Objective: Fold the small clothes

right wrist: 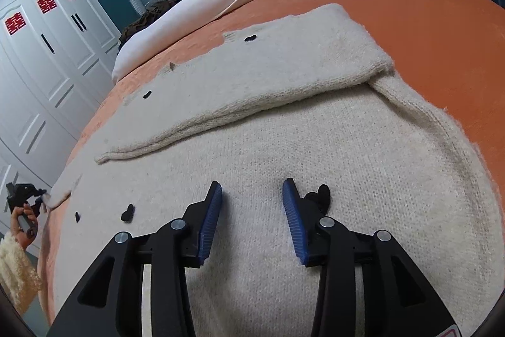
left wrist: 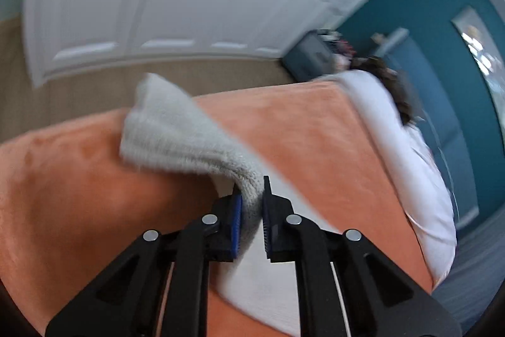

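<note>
Pinching sleeve cuff (left wrist: 249, 182) with left gripper (left wrist: 251, 210), we lay it flat across sweater (right wrist: 284, 147); right gripper (right wrist: 252, 198) spread, empty, we press body down.

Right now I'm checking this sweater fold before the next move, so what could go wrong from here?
1. The left gripper pinches only the tip of the sleeve; the knit could slip out mid-swing.
2. The right gripper hangs open over the cream sweater, pinning nothing, so a pull on the sleeve may drag the body across the orange bedspread.
3. The already folded sleeve could shift too.
</note>
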A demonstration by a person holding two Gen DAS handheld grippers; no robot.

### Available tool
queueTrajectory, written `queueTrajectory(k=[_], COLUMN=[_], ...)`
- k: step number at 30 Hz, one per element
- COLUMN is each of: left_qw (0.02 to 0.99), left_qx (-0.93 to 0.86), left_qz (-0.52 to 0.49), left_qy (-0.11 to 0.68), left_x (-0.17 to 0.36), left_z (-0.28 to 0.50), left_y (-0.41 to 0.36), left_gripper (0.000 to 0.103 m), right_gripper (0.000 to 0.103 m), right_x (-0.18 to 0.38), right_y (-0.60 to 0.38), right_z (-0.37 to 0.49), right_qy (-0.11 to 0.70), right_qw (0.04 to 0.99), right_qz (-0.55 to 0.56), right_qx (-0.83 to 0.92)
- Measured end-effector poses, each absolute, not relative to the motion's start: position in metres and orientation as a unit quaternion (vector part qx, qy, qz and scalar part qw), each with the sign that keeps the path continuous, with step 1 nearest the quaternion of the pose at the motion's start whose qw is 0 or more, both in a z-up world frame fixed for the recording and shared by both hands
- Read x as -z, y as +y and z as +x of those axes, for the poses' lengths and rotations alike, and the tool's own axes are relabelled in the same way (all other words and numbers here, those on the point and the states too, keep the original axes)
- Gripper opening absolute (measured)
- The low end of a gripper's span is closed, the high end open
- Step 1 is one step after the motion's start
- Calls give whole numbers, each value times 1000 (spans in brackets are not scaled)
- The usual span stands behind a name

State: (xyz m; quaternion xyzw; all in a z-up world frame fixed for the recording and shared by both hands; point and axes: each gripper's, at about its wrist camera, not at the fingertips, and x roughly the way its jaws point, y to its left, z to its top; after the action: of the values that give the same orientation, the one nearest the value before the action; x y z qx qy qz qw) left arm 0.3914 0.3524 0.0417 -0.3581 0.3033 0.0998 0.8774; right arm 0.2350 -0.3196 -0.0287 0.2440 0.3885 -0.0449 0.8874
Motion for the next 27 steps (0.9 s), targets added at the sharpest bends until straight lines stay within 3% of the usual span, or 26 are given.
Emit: queueTrajectory(k=[6,11,12,13,15,18,21,23,25,27], left_qw=[927,893,881,869,856,843,841,852,855,840], left_qx=[116,248,255,258,241,211,177,140,97,57], left_qz=[-237,-177,-171,-173,-175,-201,-259,-284,-314,-352], left_qy=[267,332,359,385,422,452,441,417,401,408], left_x=[-133,-104,-84,-62,-21,16,16,7,0,5], left_z=[385,354,347,340,327,312,313,321,334,348], left_y=[166,-9,-37,-58,-81,-70,-26,11,51,88], left_gripper=[9,15,25,51,66,66,70,78,85,85], right_gripper=[39,39,39,39,39,39,39,51,54,58], right_x=[31,32,31,32,32,31,20,5,-11,-16], right_y=[-325,-329,-331,-331,-333,-335,-332,-327,-323,-323], right_z=[233,231,230,230,230,230,232,237,253,283], right_qy=[378,370,369,367,364,363,371,359,343,358], right_qw=[886,883,883,882,881,879,879,889,894,881], right_qz=[268,287,290,294,302,309,298,282,288,309], right_qx=[31,20,18,16,11,6,23,28,8,-8])
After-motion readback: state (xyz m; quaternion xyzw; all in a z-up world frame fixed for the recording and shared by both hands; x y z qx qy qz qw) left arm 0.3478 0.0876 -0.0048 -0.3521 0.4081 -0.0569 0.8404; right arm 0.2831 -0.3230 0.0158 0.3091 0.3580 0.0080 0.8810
